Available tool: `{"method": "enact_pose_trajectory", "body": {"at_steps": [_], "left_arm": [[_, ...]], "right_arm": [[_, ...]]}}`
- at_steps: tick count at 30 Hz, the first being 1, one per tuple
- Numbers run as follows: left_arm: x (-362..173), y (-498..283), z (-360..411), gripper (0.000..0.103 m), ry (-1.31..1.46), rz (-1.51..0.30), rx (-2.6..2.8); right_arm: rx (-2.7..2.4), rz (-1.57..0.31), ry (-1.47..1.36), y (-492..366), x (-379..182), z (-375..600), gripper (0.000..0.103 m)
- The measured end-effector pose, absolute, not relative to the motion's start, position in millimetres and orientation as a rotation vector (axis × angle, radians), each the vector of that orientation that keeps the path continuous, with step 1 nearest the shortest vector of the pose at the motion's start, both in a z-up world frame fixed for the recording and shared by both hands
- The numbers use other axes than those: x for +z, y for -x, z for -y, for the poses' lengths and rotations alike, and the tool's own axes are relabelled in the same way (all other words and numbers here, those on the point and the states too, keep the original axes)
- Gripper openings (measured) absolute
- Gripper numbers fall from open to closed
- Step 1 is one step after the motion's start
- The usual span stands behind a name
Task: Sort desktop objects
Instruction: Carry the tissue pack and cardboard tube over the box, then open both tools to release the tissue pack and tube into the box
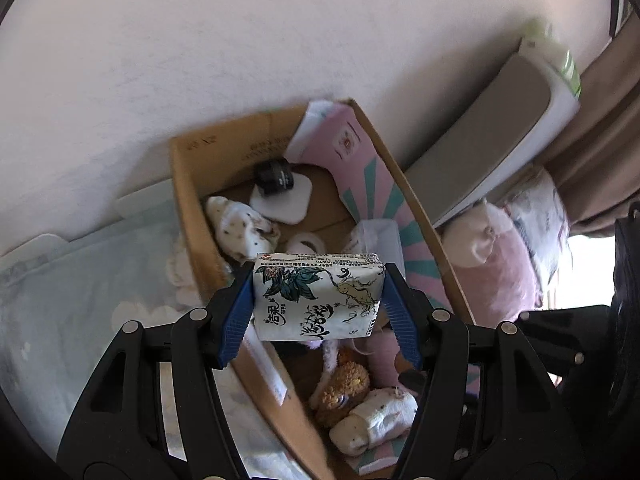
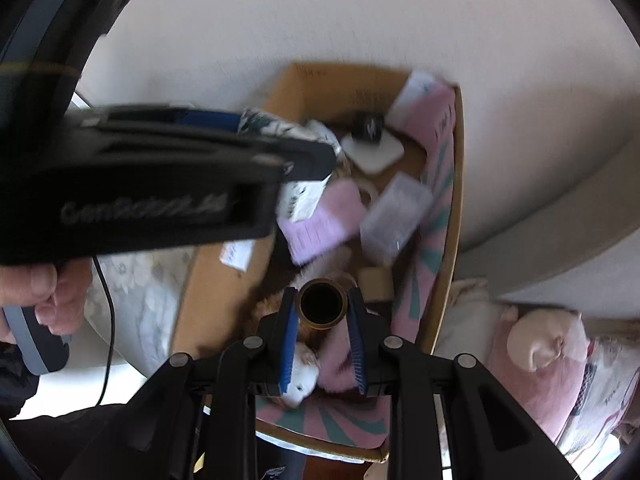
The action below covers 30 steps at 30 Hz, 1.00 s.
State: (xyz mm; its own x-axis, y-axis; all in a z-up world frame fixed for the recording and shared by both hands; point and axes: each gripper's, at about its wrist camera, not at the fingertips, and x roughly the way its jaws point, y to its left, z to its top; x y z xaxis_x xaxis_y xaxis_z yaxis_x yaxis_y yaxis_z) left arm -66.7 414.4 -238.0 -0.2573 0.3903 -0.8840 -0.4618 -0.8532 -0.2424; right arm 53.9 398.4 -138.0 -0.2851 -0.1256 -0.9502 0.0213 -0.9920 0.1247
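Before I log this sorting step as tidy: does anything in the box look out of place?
Nothing looks damaged or spilled. The cardboard box is a loose jumble: socks, a plush toy and a clear case lie tilted.

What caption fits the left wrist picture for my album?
Left gripper holds a tissue pack above a cardboard box of socks and toys.

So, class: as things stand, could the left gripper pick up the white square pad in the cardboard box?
Probably not yet: the left gripper already has its jaws clamped on a tissue pack. The white pad also has a black object sitting on it.
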Motion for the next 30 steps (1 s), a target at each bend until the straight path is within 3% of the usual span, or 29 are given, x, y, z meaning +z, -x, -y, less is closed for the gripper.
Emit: {"method": "enact_pose_trajectory", "body": {"at_steps": [8, 9, 10, 11, 12, 13, 14, 30], "left_arm": [[-256.2, 71.5, -429.5, 0.060, 1.523, -0.138, 2.153], [-256.4, 73.7, -429.8, 0.064, 1.548, -0.150, 2.170], [-256.9, 75.5, -430.3, 0.084, 1.561, -0.159, 2.180], [-255.6, 76.4, -430.8, 0.100, 1.559, -0.167, 2.187], [-252.5, 76.2, -430.5, 0.103, 1.535, -0.169, 2.200], [-250.0, 75.8, -430.4, 0.103, 1.518, -0.179, 2.211], [-249.1, 76.0, -431.0, 0.103, 1.516, -0.187, 2.210], [-239.8, 72.5, -427.9, 0.103, 1.528, -0.233, 2.230]], "right_arm": [[-2.403, 0.184, -1.827, -59.4, -156.6, -400.0, 0.022], [-2.396, 0.190, -1.832, -59.3, -157.0, -399.8, 0.022], [-2.393, 0.203, -1.842, -59.6, -157.8, -399.5, 0.024], [-2.395, 0.212, -1.849, -55.9, -161.5, -402.5, 0.039], [-2.402, 0.224, -1.846, -56.0, -162.0, -402.9, 0.054], [-2.409, 0.237, -1.833, -56.6, -161.8, -403.3, 0.089], [-2.430, 0.260, -1.795, -58.3, -160.2, -404.3, 0.103], [-2.550, 0.155, -1.738, -72.7, -155.0, -399.5, 0.103]]}}
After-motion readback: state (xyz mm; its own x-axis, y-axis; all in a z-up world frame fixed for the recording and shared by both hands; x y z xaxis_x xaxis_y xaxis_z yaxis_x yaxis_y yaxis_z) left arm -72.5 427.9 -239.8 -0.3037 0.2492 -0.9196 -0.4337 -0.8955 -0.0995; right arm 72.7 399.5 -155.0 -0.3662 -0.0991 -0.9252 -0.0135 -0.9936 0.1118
